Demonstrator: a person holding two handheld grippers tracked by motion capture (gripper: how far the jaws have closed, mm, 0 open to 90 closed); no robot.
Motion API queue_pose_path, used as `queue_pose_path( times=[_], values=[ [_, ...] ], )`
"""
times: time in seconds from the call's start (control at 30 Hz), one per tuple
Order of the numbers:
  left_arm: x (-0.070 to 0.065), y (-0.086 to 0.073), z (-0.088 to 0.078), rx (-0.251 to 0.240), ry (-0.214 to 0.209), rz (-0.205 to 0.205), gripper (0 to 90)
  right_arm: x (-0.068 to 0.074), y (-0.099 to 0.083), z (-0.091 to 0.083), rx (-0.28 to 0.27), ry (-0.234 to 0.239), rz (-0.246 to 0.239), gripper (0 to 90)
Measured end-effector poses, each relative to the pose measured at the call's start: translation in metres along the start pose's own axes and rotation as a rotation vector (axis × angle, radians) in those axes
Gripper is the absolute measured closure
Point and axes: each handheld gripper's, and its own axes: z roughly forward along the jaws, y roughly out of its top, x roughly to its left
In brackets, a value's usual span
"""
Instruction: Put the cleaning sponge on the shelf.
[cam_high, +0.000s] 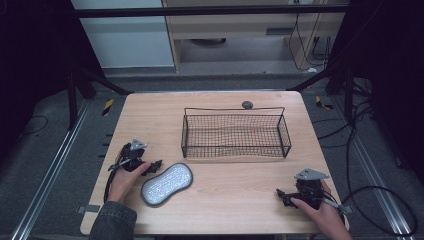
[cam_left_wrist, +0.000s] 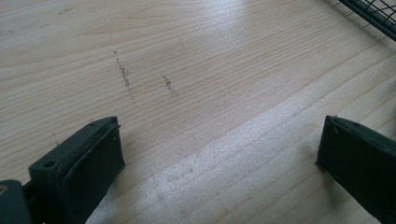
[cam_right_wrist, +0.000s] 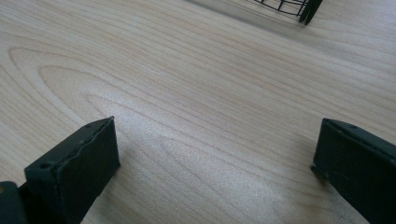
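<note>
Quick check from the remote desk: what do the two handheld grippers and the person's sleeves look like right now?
Both are black two-jaw tools with a grey three-cornered plate on top: the left gripper and the right gripper. Each trails a black cable. Up close, the jaws are flat, dark rectangular blocks with small holes near the edge. A dark denim sleeve covers the left forearm.

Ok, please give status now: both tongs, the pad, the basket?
Left tongs open, empty, beside pad. Right tongs open, empty. Basket empty, mid-table. Nothing between.
</note>
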Motion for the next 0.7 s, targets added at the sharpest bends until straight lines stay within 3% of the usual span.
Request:
queue_pose_path(
  times=[0.07, 0.2, 0.3, 0.37, 0.6, 0.7],
  values=[
    [0.000, 0.000, 0.000, 0.000, 0.001, -0.002, 0.0, 0.000, 0.000, 0.000, 0.000, 0.000, 0.000, 0.3],
    [-0.003, 0.004, -0.006, 0.025, 0.058, 0.018, 2.8, 0.000, 0.000, 0.000, 0.000, -0.001, 0.000, 0.4],
    [-0.007, 0.006, -0.015, 0.018, 0.059, 0.031, 3.0, 0.000, 0.000, 0.000, 0.000, -0.001, 0.000, 0.4],
    [-0.015, 0.008, -0.028, 0.037, 0.082, 0.074, 3.1, 0.000, 0.000, 0.000, 0.001, -0.001, 0.001, 0.3],
    [-0.034, 0.020, -0.057, -0.013, 0.102, 0.064, 3.8, 0.000, 0.000, 0.000, 0.000, -0.001, 0.000, 0.3],
    [-0.047, 0.023, -0.066, -0.019, 0.101, 0.110, 3.6, 0.000, 0.000, 0.000, 0.000, -0.001, 0.000, 0.3]
  ],
)
